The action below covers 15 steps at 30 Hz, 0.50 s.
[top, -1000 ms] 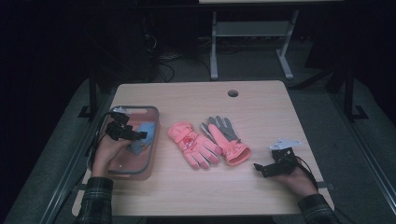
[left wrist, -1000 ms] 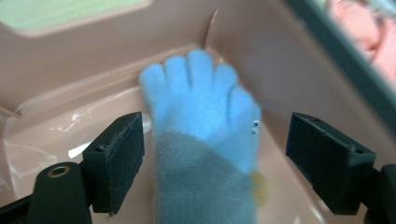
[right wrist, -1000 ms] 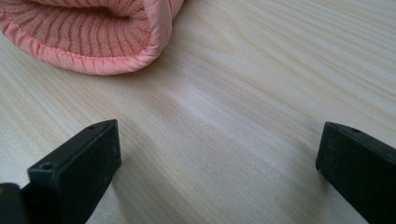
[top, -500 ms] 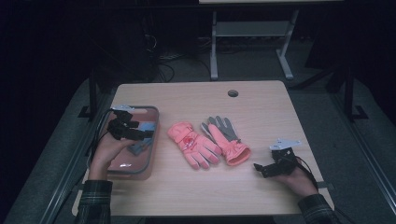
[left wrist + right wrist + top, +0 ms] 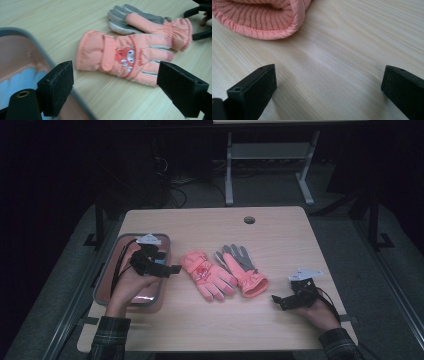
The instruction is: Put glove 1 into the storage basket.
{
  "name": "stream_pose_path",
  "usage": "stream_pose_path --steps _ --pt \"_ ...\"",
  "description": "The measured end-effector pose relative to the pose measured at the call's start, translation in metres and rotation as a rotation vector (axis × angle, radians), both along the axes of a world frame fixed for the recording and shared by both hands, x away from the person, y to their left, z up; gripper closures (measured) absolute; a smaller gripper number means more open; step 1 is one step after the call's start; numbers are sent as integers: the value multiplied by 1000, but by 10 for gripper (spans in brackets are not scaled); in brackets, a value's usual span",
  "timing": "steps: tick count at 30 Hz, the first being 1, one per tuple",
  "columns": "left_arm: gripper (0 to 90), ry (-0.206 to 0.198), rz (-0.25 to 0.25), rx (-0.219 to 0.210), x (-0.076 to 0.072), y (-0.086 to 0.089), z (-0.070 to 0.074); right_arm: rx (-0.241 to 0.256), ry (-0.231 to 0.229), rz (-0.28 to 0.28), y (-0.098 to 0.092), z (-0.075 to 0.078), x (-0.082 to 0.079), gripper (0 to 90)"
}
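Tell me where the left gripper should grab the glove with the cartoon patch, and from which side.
Probably the cuff end of the patch glove, near its strap. It lies flat, cuff toward the tray, so the open left gripper meets that end first. Come from the tray side, low, and pinch the padded cuff edge rather than the splayed fingers.

Right gripper (image 5: 329, 90): two black jaws rise from bottom corners, set wide apart, nothing between them. Pale wood-grain table (image 5: 352, 50) beneath. Pink glove cuff (image 5: 262, 17), ribbed knit lining exposed, lies at top left, clear of both jaws.
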<state>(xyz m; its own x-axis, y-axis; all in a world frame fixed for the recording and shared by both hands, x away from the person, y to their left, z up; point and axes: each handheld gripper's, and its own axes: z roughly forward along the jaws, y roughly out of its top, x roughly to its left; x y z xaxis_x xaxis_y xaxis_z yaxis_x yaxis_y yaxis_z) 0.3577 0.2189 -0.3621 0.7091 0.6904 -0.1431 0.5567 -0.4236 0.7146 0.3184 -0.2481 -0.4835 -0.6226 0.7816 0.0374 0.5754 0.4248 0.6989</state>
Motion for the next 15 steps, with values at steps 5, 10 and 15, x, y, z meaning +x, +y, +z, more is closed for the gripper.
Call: stream_pose_path --steps 5,10,15 --pt "135 -2 -42 0 -12 -17 -2 -3 -1 3 0 0 0 0" --pt "135 -7 -91 7 -28 -35 -7 -2 4 1 0 0 0 0" --pt "135 -34 -147 14 -44 -56 -12 -3 -1 8 0 0 0 0"
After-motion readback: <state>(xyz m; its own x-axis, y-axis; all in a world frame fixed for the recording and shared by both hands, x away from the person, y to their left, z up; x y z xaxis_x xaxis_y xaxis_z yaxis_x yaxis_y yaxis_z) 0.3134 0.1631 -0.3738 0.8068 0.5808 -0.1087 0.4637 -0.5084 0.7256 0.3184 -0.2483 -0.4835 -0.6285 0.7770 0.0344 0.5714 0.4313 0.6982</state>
